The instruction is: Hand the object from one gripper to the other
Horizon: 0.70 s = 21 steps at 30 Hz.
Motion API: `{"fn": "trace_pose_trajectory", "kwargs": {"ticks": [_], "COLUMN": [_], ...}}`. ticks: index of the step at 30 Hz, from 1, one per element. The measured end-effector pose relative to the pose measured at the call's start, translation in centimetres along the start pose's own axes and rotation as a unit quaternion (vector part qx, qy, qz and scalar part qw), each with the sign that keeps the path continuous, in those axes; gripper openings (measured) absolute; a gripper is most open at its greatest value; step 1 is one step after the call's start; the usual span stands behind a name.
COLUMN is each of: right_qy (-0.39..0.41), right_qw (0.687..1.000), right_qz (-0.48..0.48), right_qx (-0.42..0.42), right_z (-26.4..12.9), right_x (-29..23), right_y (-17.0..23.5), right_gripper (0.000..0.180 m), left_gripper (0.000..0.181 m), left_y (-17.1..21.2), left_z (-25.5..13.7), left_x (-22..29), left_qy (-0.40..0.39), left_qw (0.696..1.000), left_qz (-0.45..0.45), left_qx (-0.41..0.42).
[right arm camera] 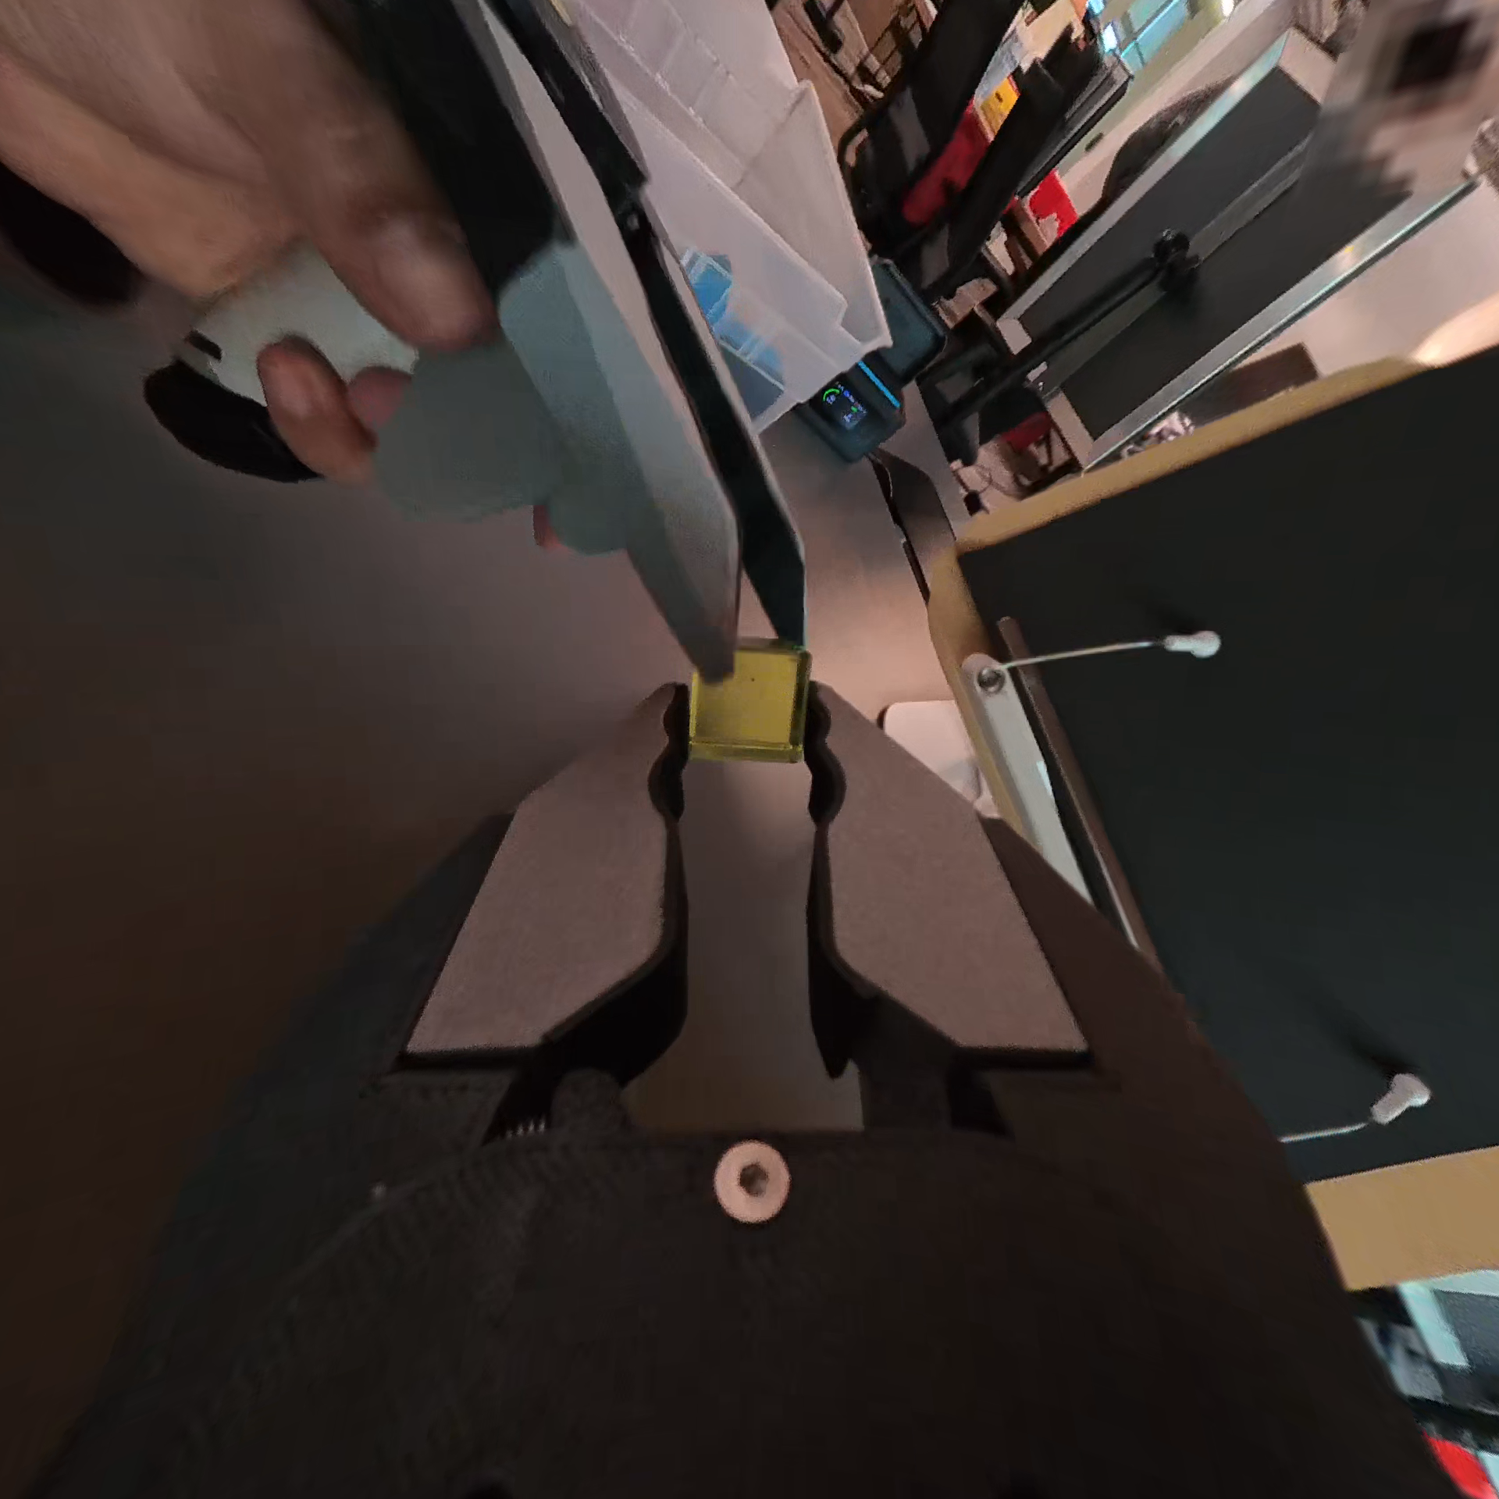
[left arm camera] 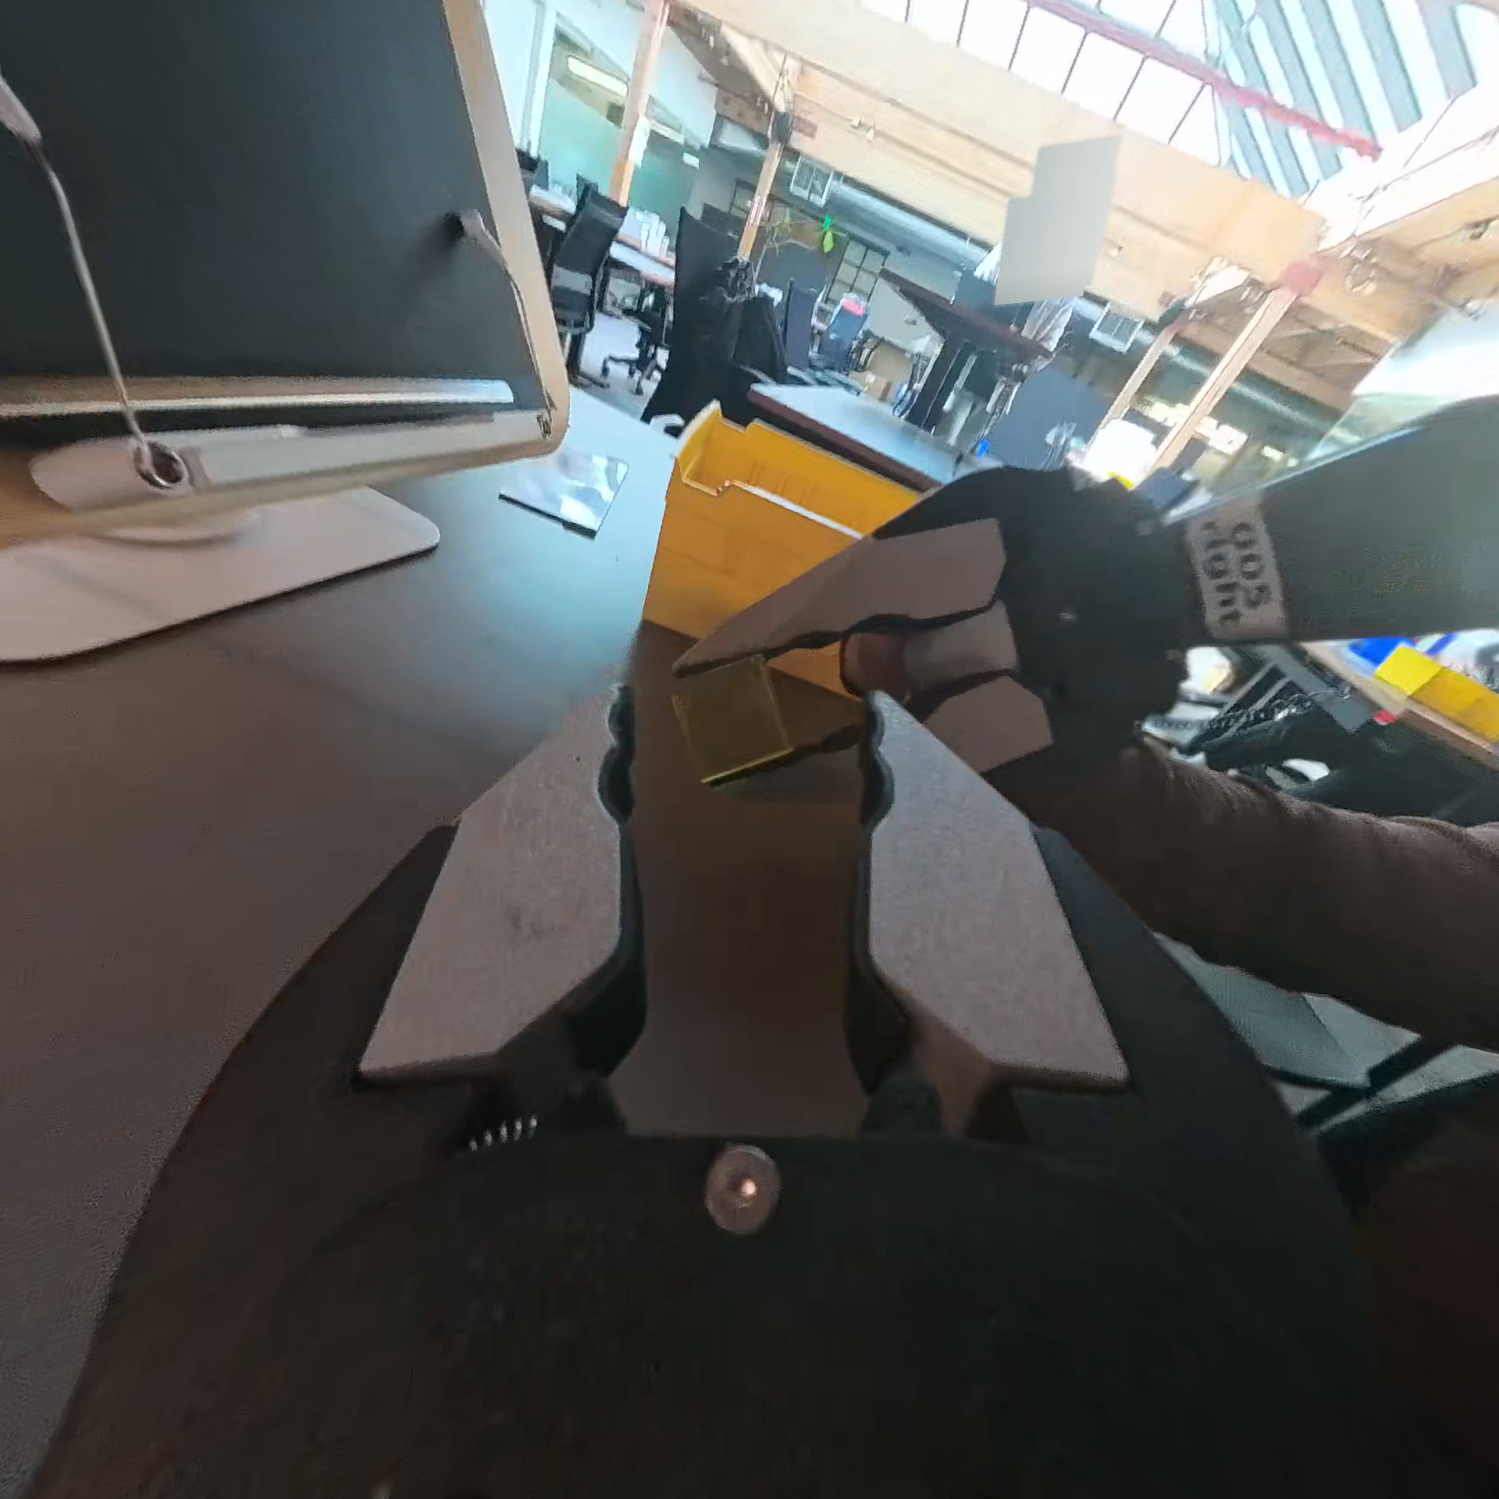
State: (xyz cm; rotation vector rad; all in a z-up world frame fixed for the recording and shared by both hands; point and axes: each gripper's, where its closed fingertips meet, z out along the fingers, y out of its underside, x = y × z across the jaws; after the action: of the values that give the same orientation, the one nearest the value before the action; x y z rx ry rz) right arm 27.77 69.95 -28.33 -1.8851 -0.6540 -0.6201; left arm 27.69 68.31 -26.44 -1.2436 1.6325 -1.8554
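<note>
A small translucent yellow cube [right arm camera: 750, 714] is clamped between the tips of my right gripper [right arm camera: 748, 724], which is shut on it and holds it above the dark table. In the left wrist view the cube [left arm camera: 730, 726] sits between the tips of my left gripper [left arm camera: 746, 714]. That gripper is open, with a gap on each side of the cube. The right gripper's fingers [left arm camera: 852, 584] reach in from the right. In the right wrist view the left gripper's fingers [right arm camera: 697, 568] come down from the upper left to the cube's far edge, held by a hand [right arm camera: 243, 162].
A yellow bin [left arm camera: 754, 519] stands on the dark table [left arm camera: 324, 730] just behind the cube. A monitor on a white stand [left arm camera: 243, 243] is at the left. A clear plastic container [right arm camera: 762, 243] and a small device with a lit screen [right arm camera: 852, 405] lie farther off. Less than 4 cm separates the two grippers' tips.
</note>
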Motion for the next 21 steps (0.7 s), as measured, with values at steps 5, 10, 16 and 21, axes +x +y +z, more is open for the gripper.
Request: {"fn": "trace_pose_trajectory", "kwargs": {"ticks": [5,10,16,21], "right_qy": [0.043,-0.016,-0.154,-0.221], "right_qw": [0.998,0.998,0.927,0.861], "right_qz": [-0.047,0.064,0.328,0.426], "right_qx": [-0.002,-0.004,0.1,0.17], "right_z": [0.1,-0.1,-1.3,-1.8], "right_x": [0.3,0.5,1.3,1.4], "right_y": [-0.5,1.3,-0.2,-1.7], "right_gripper": [0.025,0.027,0.055,0.059], "left_gripper": [0.027,0.026,0.026,0.026], "left_y": [0.9,0.3,-0.8,-0.6], "left_z": [0.4,-0.8,-1.3,-0.3], "left_x": [-0.2,-2.9,-3.8,-1.6], "left_qy": [-0.006,-0.104,-0.231,-0.241], "left_qw": [0.999,0.982,0.881,0.782], "left_qz": [0.026,0.149,0.406,0.57], "left_qx": [-0.032,-0.047,-0.074,-0.072]}}
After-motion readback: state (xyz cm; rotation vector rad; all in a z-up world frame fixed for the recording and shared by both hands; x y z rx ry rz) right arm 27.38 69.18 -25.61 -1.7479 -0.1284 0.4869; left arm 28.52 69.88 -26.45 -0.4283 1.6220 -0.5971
